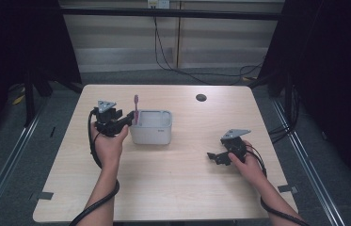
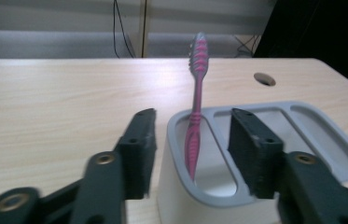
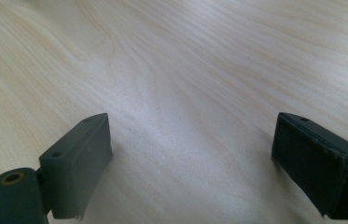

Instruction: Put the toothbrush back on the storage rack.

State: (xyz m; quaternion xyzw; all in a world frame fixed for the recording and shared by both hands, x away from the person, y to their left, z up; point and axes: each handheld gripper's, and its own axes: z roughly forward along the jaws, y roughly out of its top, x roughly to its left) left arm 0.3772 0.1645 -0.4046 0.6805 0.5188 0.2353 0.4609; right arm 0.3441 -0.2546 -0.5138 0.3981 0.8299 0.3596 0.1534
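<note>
A: Left gripper (image 1: 128,120) first. Jaws parted, nothing clamped. In the left gripper view the left gripper (image 2: 192,140) straddles the near left corner of the holder: one jaw outside the wall over bare wood, the other inside over the cavity.

B: And the toothbrush?

A: Pink toothbrush (image 2: 196,107) stands between the two jaws, clear gaps on both sides, neither pad touching it. Handle end down inside the holder's left slot, bristle head up, leaning slightly. From the high view the toothbrush (image 1: 136,109) rises at the holder's left edge, just beside the jaw tips.

B: Holder itself?

A: White tub with a grey rim (image 2: 274,105), several recessed compartments on top. On the counter, left of centre in the high view (image 1: 152,129), hand (image 1: 109,143) right behind the gripper, cable trailing down the forearm.

B: Right side?

A: Right gripper (image 1: 213,157) well apart from the holder, low over the counter's right half, held by the right hand (image 1: 251,165). Right gripper view: right gripper (image 3: 190,154) wide open, nothing between the jaws, pale wood grain of the counter (image 3: 185,70) beneath.

B: Anything else on the counter?

A: Dark round hole (image 1: 201,98) toward the far edge. Beyond that, cables (image 1: 163,52) hanging down the back wall
</note>
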